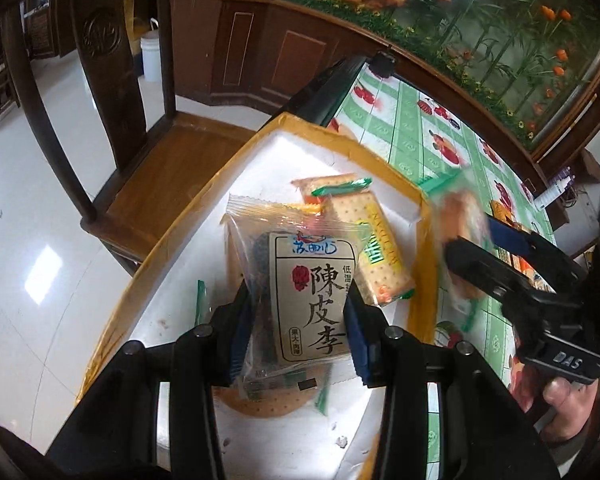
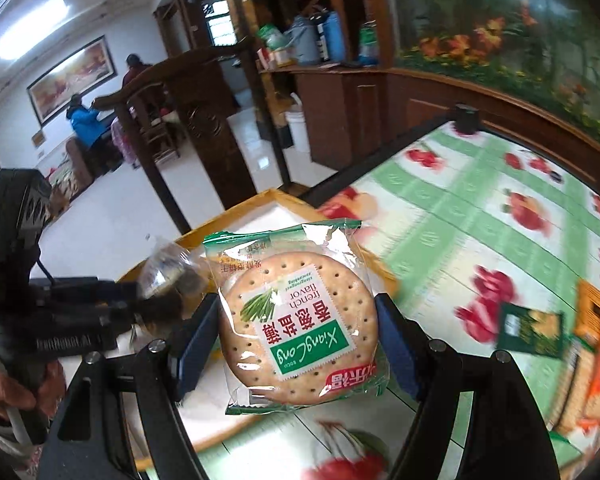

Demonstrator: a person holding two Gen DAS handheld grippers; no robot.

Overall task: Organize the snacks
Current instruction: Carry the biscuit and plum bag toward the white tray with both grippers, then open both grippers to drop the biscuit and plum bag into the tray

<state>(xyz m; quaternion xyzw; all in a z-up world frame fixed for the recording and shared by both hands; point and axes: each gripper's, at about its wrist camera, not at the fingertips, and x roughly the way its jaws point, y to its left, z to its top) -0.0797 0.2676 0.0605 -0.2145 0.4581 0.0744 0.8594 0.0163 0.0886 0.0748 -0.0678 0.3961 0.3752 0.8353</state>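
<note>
Two grippers, each with fingers clamped on a snack. Left gripper [image 1: 298, 332] pinching a clear plum packet [image 1: 300, 300] with a beige label, held above the white box [image 1: 172, 312] with yellow rim. Inside the box, rectangular cracker packs [image 1: 374, 248]. Right gripper [image 2: 298, 338] gripping a round cracker pack [image 2: 296, 324] with green trim, held over the box's edge [image 2: 268, 200], beside the desk [image 2: 480, 216] with its green fruit-print cloth. More packets [image 2: 588, 364] lying on the desk at right, blurred.

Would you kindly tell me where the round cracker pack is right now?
The round cracker pack is clamped in the right claw, held over the near edge of the white tray, beside the left claw's plum packet.
</note>
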